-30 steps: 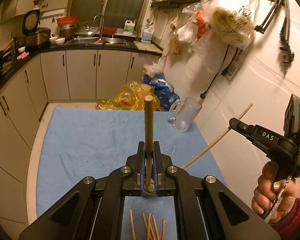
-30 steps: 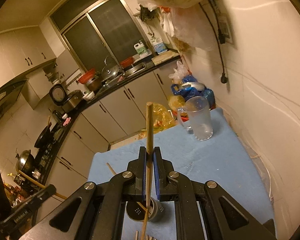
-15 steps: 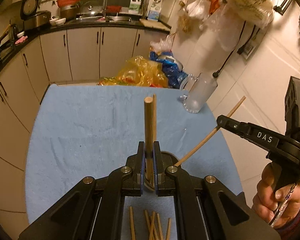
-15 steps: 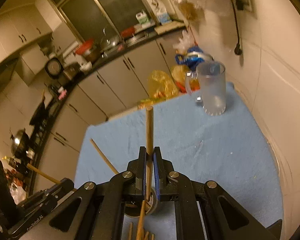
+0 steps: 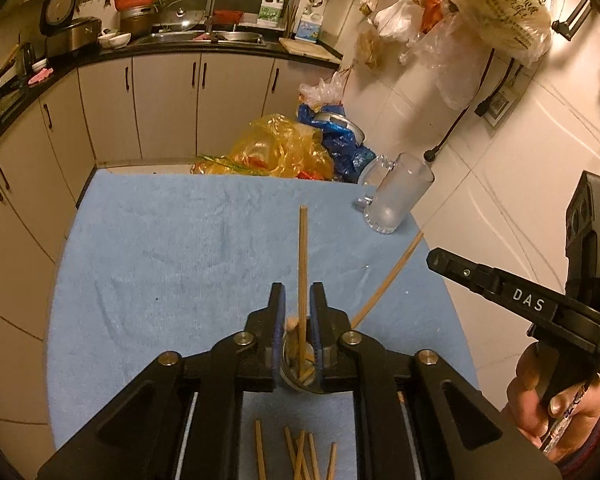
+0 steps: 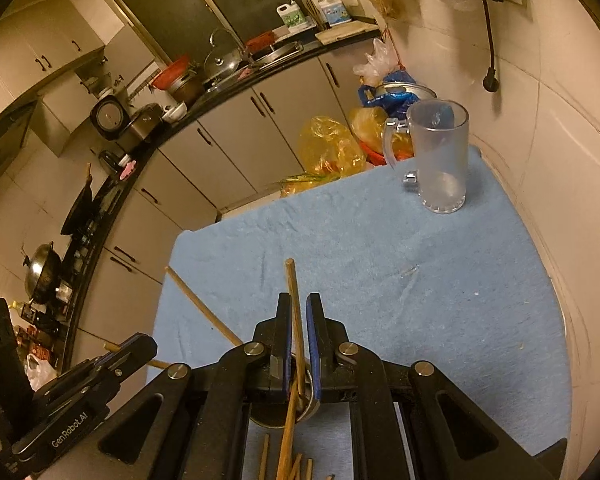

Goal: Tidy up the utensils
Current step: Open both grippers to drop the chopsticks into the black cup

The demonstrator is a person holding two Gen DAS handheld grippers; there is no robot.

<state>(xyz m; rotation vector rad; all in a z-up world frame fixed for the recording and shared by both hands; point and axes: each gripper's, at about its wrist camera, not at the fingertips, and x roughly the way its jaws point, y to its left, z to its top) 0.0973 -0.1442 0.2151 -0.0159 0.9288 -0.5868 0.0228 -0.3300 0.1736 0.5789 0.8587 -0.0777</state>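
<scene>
Chopstick [image 5: 302, 264] slim, tan, upright in metal cup [image 5: 296, 364]; left gripper [image 5: 297, 320] parted

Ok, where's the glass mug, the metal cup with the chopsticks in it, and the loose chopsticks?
Mug [image 6: 440, 160], right wrist view, on its frosted side wall.
Cup [image 5: 290, 380], left wrist view, on its near rim.
Loose chopsticks [image 5: 300, 454], left wrist view, middle of the pile.

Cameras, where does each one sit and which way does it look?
Left wrist: sits on the left gripper and looks forward over the blue cloth toward the cabinets. It shows its own fingers, the right gripper and the right hand.
Right wrist: sits on the right gripper and faces the same way. The left gripper shows at lower left.
Shared: the mug and the chopstick holder.
</scene>
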